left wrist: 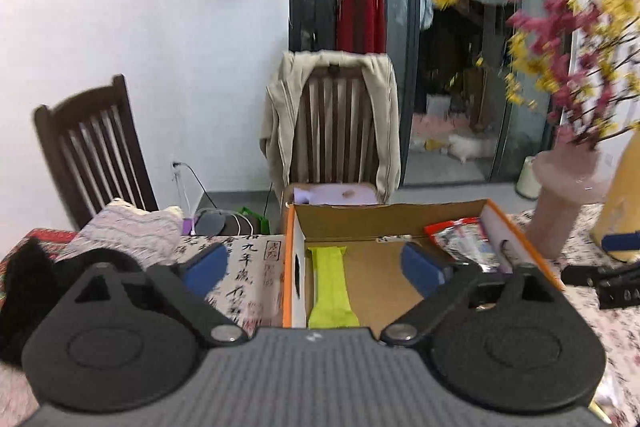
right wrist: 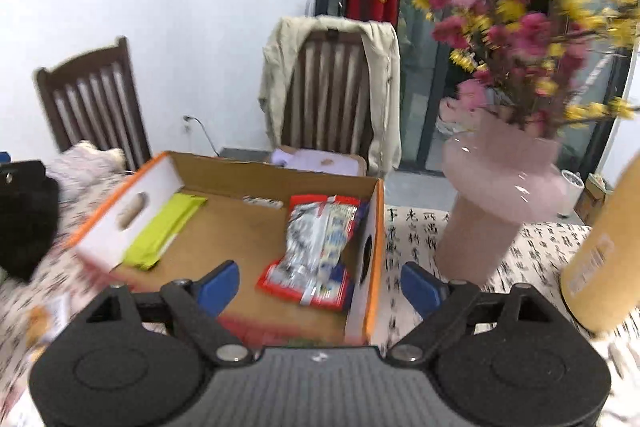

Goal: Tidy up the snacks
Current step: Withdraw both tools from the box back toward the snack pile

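While both units hover above the desk (right wrist: 532, 259):
Left hand-held gripper (left wrist: 316, 269): jaws spread wide, holding nothing.
Box (right wrist: 256, 187): open-topped.
Green packet (right wrist: 164, 231): flat against box's left wall.
Red-and-silver packet (right wrist: 316, 251): against right wall.
Right hand-held gripper (right wrist: 320, 285): jaws spread, empty.
Vase (right wrist: 492, 207): right of box.

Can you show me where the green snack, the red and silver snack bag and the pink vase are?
green snack (right wrist: 164, 233), right wrist view, middle of the flat packet.
red and silver snack bag (right wrist: 316, 247), right wrist view, silvery middle of the bag.
pink vase (right wrist: 476, 227), right wrist view, lower body.
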`<state>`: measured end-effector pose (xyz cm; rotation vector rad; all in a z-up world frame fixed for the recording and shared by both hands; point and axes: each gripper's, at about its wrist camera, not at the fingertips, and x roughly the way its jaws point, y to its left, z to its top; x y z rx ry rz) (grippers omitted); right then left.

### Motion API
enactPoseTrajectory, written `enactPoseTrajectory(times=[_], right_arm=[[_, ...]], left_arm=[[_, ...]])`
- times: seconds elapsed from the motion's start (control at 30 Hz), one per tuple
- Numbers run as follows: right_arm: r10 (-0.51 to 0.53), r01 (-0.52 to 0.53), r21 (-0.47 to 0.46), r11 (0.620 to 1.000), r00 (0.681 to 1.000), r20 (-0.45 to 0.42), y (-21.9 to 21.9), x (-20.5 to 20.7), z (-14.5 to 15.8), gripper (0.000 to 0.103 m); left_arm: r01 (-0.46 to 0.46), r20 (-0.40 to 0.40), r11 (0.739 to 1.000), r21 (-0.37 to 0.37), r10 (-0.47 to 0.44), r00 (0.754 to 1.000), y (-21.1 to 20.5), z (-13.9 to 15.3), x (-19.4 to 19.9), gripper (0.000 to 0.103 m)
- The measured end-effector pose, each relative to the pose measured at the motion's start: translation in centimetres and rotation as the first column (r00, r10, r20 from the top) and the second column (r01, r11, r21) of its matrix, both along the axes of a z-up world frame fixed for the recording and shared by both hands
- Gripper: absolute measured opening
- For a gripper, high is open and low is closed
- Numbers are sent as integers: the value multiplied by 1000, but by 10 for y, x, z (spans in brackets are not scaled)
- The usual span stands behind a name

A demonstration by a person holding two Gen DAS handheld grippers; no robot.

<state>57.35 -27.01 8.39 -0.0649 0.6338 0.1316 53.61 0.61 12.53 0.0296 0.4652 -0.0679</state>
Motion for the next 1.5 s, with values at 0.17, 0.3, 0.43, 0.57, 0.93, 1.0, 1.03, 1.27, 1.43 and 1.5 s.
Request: enactPoseTrajectory(times=[0.17, 0.3, 0.43, 0.57, 0.93, 1.0, 1.03, 1.27, 1.43, 1.5], right_arm=[[30, -34, 62, 998, 997, 65, -13, -100, 11, 94], [47, -57, 72, 996, 991, 127, -15, -173, 17, 96], [67, -85, 83, 993, 978, 199, -14, -245, 20, 100], [60, -91, 118, 989, 968, 243, -16, -309, 13, 102], [-14, -39, 190, 981, 962, 273, -20, -433, -46, 103], [-15, -39, 194, 980, 962, 271, -18, -448, -57, 103], [-8, -46, 194, 980, 964, 266, -16, -454, -61, 103], [6, -58, 191, 980, 964, 265, -3, -472, -77, 103], [14, -68, 195, 978, 965, 263, 4, -462, -76, 103], [17, -68, 193, 979, 967, 255, 7, -454, -76, 103]], left_arm=[[-9, 56, 1000, -2, 9, 998, 5, 4, -86, 102], [-3, 84, 1000, -16, 4, 996, 6, -2, -151, 103], [3, 94, 1000, -27, -1, 996, 9, -13, -210, 103], [-15, 99, 999, -32, 19, 995, 11, -29, -265, 103], [-113, 33, 990, -81, 116, 993, 16, -88, -384, 103], [-124, 18, 990, -64, 125, 992, 17, -99, -395, 103], [-130, 9, 989, -64, 131, 991, 18, -103, -400, 103], [-125, 11, 990, -58, 126, 992, 22, -111, -419, 103], [-105, 4, 993, -61, 105, 994, 21, -113, -410, 103], [-97, -11, 993, -60, 96, 995, 21, -115, -399, 103]])
